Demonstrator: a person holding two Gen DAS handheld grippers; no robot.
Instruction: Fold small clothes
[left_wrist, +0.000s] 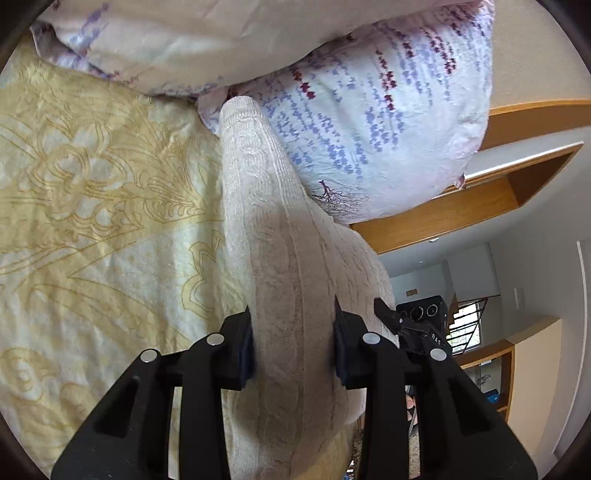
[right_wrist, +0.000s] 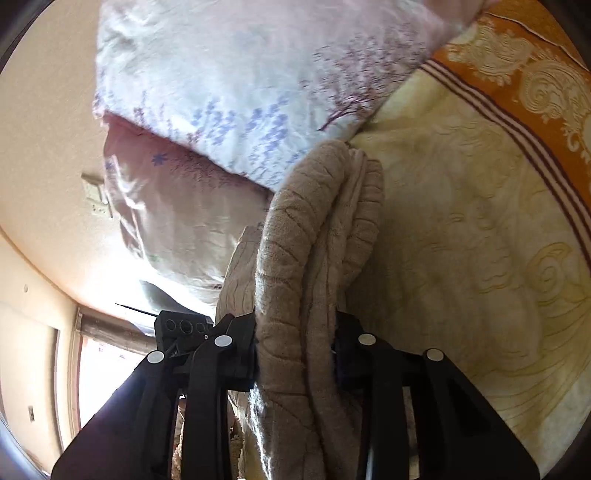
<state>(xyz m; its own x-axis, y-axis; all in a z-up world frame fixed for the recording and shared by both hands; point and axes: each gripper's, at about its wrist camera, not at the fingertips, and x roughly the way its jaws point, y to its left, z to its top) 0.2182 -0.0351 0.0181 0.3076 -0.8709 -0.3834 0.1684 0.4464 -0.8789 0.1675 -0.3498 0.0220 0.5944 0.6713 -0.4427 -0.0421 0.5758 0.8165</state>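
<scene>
A beige knitted garment (left_wrist: 273, 236) is lifted above the bed and stretches away from my left gripper (left_wrist: 293, 332), whose jaws are shut on its near end. In the right wrist view the same garment (right_wrist: 314, 236) shows as several bunched, folded layers with stitched lines. My right gripper (right_wrist: 295, 339) is shut on that bunch. The other gripper shows in each view: the right gripper (left_wrist: 417, 325) just right of the garment in the left wrist view, the left gripper (right_wrist: 181, 328) at lower left in the right wrist view.
A cream and gold patterned blanket (left_wrist: 92, 221) covers the bed, with an orange border (right_wrist: 517, 74) on its far side. Floral pillows (left_wrist: 369, 122) lie at the head of the bed, also in the right wrist view (right_wrist: 229, 92). A wooden frame (left_wrist: 480, 206) stands beyond.
</scene>
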